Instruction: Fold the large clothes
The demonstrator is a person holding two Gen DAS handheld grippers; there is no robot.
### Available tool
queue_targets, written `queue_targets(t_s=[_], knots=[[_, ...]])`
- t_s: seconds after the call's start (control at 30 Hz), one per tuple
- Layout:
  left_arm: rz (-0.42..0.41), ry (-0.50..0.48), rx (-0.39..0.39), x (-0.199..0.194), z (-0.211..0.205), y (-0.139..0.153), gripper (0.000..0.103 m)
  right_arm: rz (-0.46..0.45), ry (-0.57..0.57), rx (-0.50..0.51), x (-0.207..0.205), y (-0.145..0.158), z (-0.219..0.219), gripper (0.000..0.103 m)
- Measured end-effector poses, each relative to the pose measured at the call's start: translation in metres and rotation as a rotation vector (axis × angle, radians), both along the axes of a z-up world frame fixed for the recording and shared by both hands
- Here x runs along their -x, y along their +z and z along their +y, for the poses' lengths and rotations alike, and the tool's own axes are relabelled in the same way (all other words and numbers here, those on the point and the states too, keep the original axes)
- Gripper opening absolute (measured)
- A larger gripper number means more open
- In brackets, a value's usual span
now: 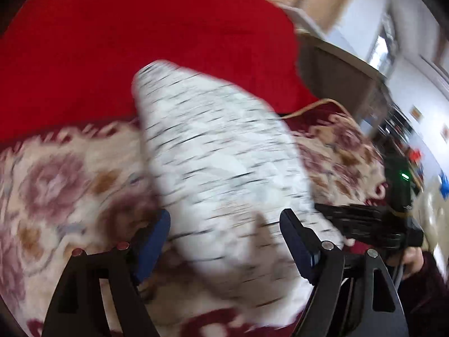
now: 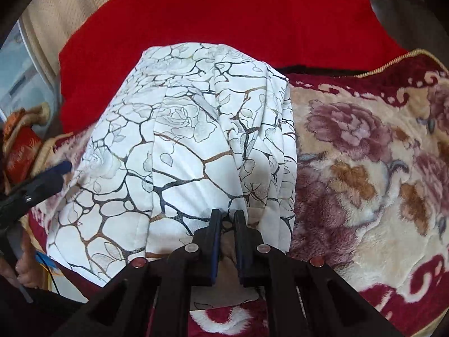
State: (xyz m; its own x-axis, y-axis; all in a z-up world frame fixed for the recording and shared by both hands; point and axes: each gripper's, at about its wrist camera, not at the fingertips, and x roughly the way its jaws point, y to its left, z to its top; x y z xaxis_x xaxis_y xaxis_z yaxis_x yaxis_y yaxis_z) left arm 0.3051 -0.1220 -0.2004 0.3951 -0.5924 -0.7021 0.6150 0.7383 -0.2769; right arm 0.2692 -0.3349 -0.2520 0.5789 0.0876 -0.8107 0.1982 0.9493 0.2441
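Observation:
A white garment [image 2: 179,151] printed with dark branch lines and pale roses lies folded in a long strip on a floral blanket [image 2: 364,168]. My right gripper [image 2: 227,214] is shut on the near edge of a fold of this garment. In the left wrist view the same garment [image 1: 224,168] is blurred by motion and lies between the open fingers of my left gripper [image 1: 226,221], which hold nothing. The left gripper also shows at the left edge of the right wrist view [image 2: 60,168], beside the garment's left side. The right gripper shows at the right of the left wrist view [image 1: 364,221].
A red blanket [image 2: 224,14] covers the far part of the bed. The floral blanket [image 1: 56,182] spreads to both sides of the garment. A red and gold cushion [image 2: 19,146] sits at the far left. Room walls and furniture [image 1: 407,84] lie beyond the bed's right side.

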Motion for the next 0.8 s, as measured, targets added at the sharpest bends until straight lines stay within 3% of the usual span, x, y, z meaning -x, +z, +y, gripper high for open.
queue_targets(t_s=[0.13,0.3,0.4,0.47,0.63,0.8], knots=[[0.112,0.062,0.021,-0.013,0.014,-0.029,0.084,-0.021,-0.005,-0.007,0.01,0.004,0.004,0.011],[0.085,0.094,-0.013,-0.009,0.01,-0.039,0.087,-0.015,0.018,-0.015,0.002,0.016,0.004,0.011],[0.08,0.102,-0.03,-0.008,0.007,-0.039,0.087,0.004,0.041,-0.085,-0.008,0.04,-0.006,0.015],[0.073,0.101,-0.039,-0.006,0.001,-0.038,0.087,-0.04,0.042,-0.12,-0.02,0.065,-0.015,0.015],[0.069,0.101,-0.051,-0.006,0.0,-0.034,0.087,-0.085,0.073,-0.148,-0.09,0.102,-0.019,0.015],[0.049,0.099,-0.069,-0.004,-0.001,-0.03,0.087,-0.042,0.09,-0.241,-0.175,0.086,-0.01,0.015]])
